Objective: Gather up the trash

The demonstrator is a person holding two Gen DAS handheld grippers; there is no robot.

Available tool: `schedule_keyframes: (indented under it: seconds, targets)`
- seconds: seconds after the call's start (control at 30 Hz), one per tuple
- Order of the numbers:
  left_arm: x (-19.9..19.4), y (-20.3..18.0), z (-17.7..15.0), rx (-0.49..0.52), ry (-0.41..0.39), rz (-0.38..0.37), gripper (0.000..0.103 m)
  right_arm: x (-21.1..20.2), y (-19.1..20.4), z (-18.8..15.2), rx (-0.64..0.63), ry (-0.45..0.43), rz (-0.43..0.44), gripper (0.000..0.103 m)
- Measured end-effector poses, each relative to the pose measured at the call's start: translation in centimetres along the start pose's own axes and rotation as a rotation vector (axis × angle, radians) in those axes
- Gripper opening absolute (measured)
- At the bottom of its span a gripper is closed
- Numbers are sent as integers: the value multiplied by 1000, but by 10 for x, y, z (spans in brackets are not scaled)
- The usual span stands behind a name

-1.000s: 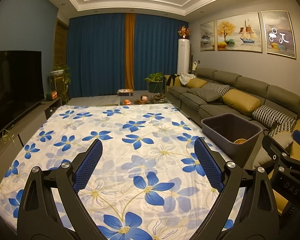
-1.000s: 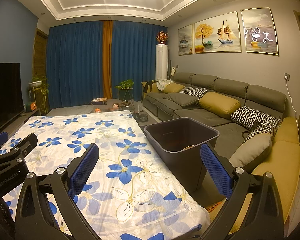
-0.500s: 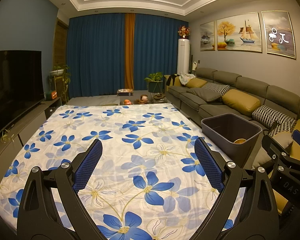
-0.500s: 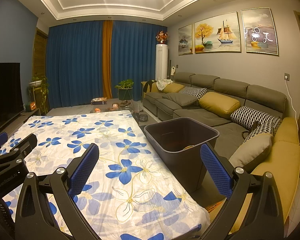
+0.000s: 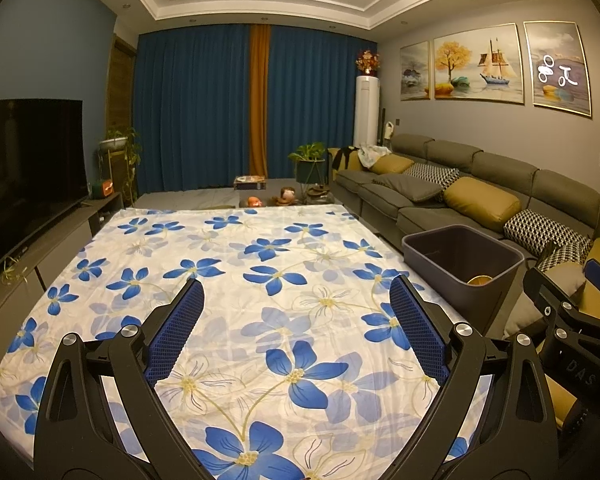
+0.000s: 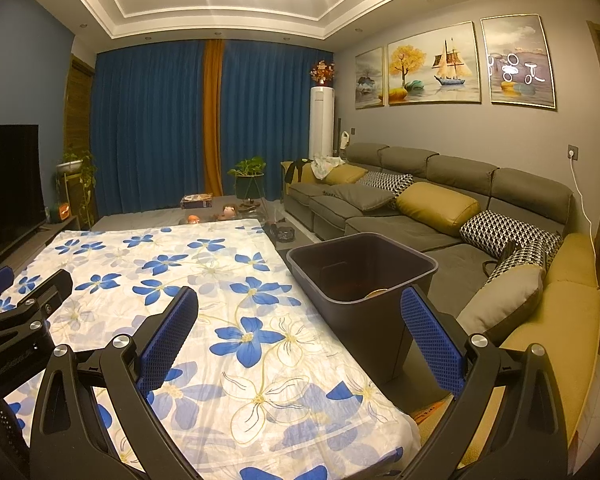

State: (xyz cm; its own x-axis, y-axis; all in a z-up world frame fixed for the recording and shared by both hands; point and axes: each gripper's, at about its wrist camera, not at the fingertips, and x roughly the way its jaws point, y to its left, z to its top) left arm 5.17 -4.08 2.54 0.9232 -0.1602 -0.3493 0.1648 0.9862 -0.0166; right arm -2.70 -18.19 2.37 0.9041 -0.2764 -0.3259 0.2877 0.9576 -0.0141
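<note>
Fingers [image 5: 182, 328] of the left gripper [image 5: 296, 332] are spread wide and empty above the flowered table [image 5: 260, 264]; the right gripper [image 6: 300, 336] also gapes empty at the table's right edge. Beside that edge stands the dark bin [image 6: 362, 268], something yellowish [image 5: 480, 280] inside it.

Almost no change over last second. Left gripper [image 5: 296, 330] with blue-padded black fingers: jaws same wide gap, same hover over white cloth with blue flowers [image 5: 236, 264]. Right gripper [image 6: 300, 334]: barely perceptible drift, dark grey plastic bin [image 6: 364, 276] ahead of its right finger a hair lower-left in its view. Nothing picked up, nothing released.
</note>
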Motion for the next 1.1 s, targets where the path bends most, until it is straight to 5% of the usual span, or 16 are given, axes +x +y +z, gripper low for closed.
schedule_keyframes:
  seconds: [0.9, 1.1]
  targets:
    - [4, -3, -3, -3, 34, -22, 97, 0, -2, 0, 5, 4, -6, 98]
    - [-3, -8, -4, 38, -17, -18, 94, 0, -3, 0, 3, 9, -4, 98]
